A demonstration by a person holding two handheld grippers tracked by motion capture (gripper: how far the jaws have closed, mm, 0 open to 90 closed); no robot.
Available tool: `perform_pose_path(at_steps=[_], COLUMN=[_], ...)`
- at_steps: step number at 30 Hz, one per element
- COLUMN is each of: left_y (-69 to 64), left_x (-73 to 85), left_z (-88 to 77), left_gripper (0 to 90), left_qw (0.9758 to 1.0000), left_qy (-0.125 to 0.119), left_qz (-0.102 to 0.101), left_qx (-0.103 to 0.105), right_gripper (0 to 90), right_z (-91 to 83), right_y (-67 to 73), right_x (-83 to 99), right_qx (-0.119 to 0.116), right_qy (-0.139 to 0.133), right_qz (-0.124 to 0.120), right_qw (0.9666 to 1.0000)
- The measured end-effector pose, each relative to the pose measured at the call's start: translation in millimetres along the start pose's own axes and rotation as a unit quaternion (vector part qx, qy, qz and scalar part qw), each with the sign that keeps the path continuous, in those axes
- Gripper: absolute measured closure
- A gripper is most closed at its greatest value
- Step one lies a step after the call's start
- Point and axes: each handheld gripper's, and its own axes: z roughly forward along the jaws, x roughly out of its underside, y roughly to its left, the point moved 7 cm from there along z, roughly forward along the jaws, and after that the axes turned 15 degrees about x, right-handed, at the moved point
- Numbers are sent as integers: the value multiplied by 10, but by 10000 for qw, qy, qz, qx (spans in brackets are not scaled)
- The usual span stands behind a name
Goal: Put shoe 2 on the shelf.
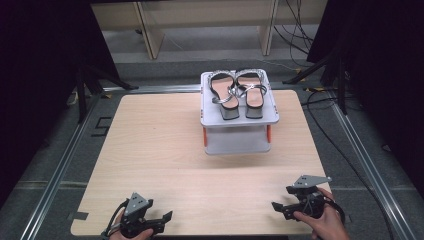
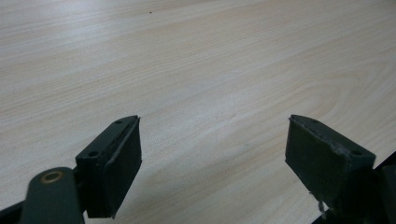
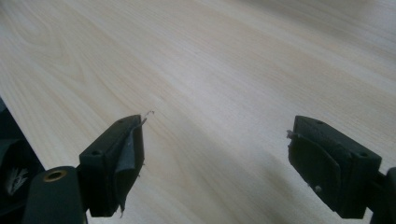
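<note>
Down at my edge of the desk (image 1: 165, 165) I've got both hands parked, one at each near corner, nothing picked up. My left gripper (image 1: 167, 216) sits low over the bare wood with its jaws spread wide apart, and in the left gripper view it's just wood grain running between the two black pads (image 2: 114, 163), so it's clearly holding nothing. Same deal with my right gripper (image 1: 276, 207): jaws wide, empty, pointing in toward the middle of the desk, and the padding on them looks a bit frayed. I'd guess having them out at the corners like this keeps the whole middle of the desk free so I can go straight in. Past that long empty stretch of wood, toward the far edge and a little right of center, stands a small white two-tier rack (image 1: 239, 118) with orange posts between the tiers. On its top tier sits the pair of sandals (image 1: 238, 92), side by side, toes pointing away and their chunky heels facing me, which should make the heel end the easy bit to grab. Both are well apart from either gripper, so reaching forward comes first. Lower tier looks empty from here.
</note>
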Motion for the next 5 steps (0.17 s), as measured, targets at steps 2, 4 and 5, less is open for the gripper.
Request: perform_pose_path(at_steps=[2,4,5], left_y=[2,4,5], left_x=[2,3,4], left_z=[4,8,9], left_gripper=[182,181,181], left_qw=[10000,10000,10000], left_qy=[14,18,23], left_qz=[8,25,32], left_qx=[-13,-5,-6], right_gripper=[184,184,184], right_z=[3,10,12], right_y=[15,24,28], right_x=[10,12,11], right_qx=[-22,3,0], right_qy=[72,79,84], right_qz=[13,11,13], right_qw=[10000,10000,10000])
